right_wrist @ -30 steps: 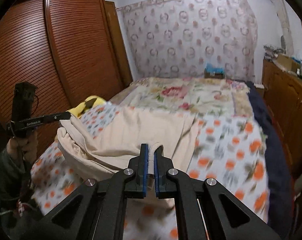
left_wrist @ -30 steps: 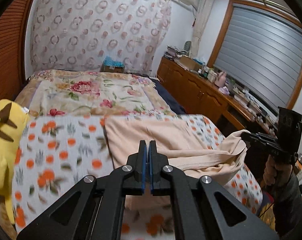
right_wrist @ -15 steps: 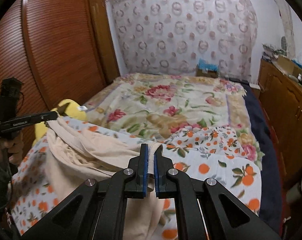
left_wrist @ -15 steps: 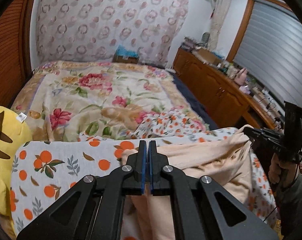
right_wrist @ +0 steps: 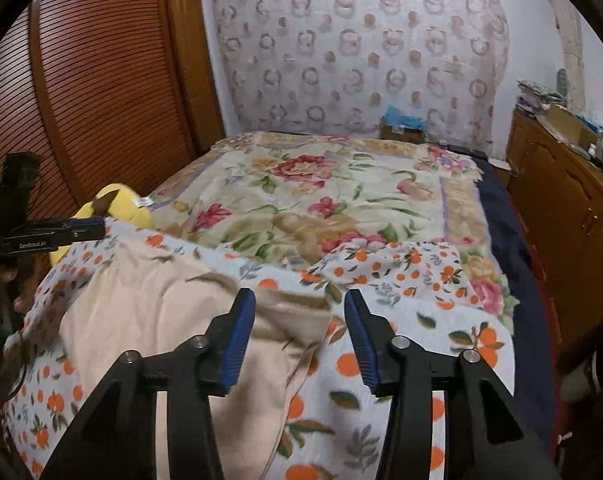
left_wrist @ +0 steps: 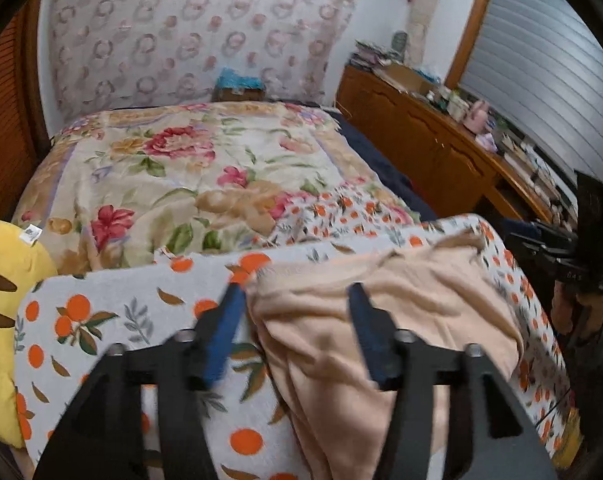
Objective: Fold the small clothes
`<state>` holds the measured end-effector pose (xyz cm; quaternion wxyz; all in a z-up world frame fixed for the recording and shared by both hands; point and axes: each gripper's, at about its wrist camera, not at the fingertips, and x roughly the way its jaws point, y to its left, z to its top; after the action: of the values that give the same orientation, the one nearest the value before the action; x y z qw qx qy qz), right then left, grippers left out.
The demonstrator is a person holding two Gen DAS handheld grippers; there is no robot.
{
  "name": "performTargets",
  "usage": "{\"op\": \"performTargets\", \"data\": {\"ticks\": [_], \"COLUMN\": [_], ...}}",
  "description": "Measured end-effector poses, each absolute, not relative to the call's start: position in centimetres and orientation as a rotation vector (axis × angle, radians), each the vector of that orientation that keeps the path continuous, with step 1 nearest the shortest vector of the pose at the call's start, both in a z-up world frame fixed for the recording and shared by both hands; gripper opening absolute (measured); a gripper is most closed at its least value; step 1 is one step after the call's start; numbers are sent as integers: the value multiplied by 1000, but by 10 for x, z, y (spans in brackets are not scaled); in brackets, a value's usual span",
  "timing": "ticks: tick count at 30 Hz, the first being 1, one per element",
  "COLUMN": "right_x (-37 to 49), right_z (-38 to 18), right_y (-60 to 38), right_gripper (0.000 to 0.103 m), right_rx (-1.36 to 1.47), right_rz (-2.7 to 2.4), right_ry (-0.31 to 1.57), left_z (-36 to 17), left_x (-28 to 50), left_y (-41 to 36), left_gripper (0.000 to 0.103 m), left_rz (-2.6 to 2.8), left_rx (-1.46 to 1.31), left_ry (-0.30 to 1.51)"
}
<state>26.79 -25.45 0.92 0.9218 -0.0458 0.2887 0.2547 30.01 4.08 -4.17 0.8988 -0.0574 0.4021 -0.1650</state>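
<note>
Both grippers are now apart, where half a second ago each one was clamped on an edge of the beige soft cotton garment (left_wrist: 385, 320). The left gripper (left_wrist: 295, 300) hangs with its blue pads wide, one on each side of the left edge of the garment, and holds nothing. The right gripper (right_wrist: 299, 304) is also spread, just over the right corner of the cloth, and it holds nothing too.

The garment has come down and lies on the white blanket with orange fruit print (right_wrist: 421, 340), which covers the near end of the bed. One second ago it was lifted and stretched between the two grippers; now it rests in a loose doubled layer, with wrinkles and an uneven far edge.

In my judgement this means one fold was just laid and let go. The fold looks not very neat, so the next step probably asks for smoothing it or taking new edges for a second fold. The yellow plush toy (left_wrist: 5, 300) lies beside the blanket, apart from the garment.
</note>
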Motion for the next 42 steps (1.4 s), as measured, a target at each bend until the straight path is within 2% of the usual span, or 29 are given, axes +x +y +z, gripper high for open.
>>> {"op": "performTargets", "data": {"ticks": [2,9,11,12,13,18,20,22,25,27,33,42], "right_x": [267,306,317,323,326,329,324,319,310,306,298,313], "right_z": [2,-19,-16,-13,-10,-5,-4,-3,1,5,-6,-16], "right_y": [-249,-235,-239,-241,-244,-251,-248,-246,-251,-251,-256,-257], "right_gripper": [54,54,35,9,6,6,15,40,57,64,71,71], "right_rx": [-121,-129,-91,-79,-76,-60,-80,-116,-86,-70,6,22], "right_rz": [543,541,570,563,521,407,415,375,392,404,480,508], "right_ry": [616,708,701,692,671,665,676,681,684,686,737,789], "left_z": [-47,-65,-68,-70,-71,-76,-78,-78,-74,-69,-71,-74], "left_x": [297,307,313,319,323,344,350,351,345,336,318,312], "left_y": [36,31,31,31,33,44,50,54,52,47,35,28], "left_gripper": [77,77,77,77,77,77,77,77,77,77,77,75], "left_rz": [-348,-331,-326,-316,-308,-202,-171,-169,-186,-212,-274,-268], "left_rx": [-113,-86,-86,-87,-88,-84,-95,-121,-129,-132,-133,-115], "left_ry": [840,901,906,911,912,904,910,916,905,897,921,938]}}
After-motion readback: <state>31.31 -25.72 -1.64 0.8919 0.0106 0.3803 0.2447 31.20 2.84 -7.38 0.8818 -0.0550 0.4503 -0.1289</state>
